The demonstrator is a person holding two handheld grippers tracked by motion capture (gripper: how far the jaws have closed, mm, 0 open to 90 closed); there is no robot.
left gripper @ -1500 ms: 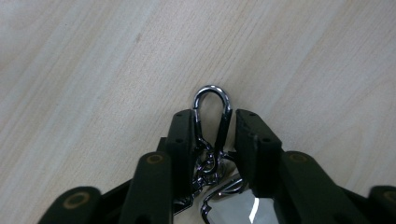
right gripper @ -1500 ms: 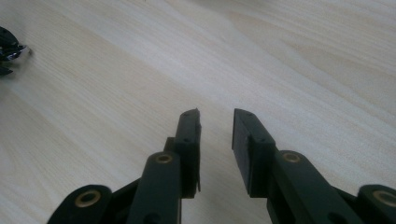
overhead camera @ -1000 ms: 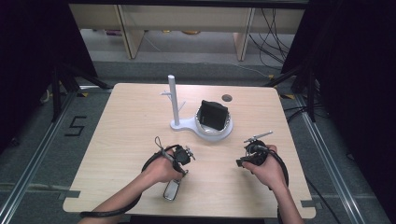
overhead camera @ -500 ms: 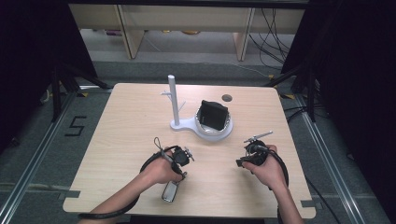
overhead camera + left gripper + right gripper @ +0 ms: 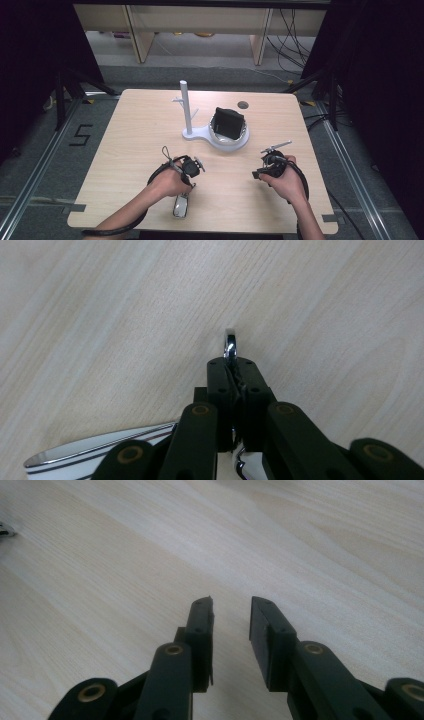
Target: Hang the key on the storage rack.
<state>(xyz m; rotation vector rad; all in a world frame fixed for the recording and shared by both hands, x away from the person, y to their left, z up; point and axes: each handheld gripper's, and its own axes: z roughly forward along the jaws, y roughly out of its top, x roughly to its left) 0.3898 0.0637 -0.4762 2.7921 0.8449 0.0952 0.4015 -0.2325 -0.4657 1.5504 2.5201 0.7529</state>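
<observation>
Chrome object (image 5: 181,205) low and left of centre in the high view, flat on the counter (image 5: 140,130) just below the left hand (image 5: 167,184); probably a polished metal clip or opener, exact kind unclear. Left gripper (image 5: 233,371) clamped shut on a thin chrome tab (image 5: 230,342) at its end, jaws pressed together with the bright edge poking out past the tips, centre of the left gripper view. Broader mirrored body (image 5: 100,455) spreading toward the lower left of that view.

Judged stiff, smooth and slippery: likely to swivel or slide out of a pinch on so narrow a tab. Fairly light, not fragile, but easily scuffed. Better taken across the thin edge, close to the body, squarely between the pads.

Long axis running nearly up and down in the high view, gripped end toward the upper frame, wide end toward the bottom edge.

Right gripper (image 5: 231,611) empty, jaws apart, above bare wood at lower right of the high view (image 5: 270,161). White stand (image 5: 186,107) and bowl (image 5: 244,138) with a black item (image 5: 228,122) well apart, centre frame.
</observation>
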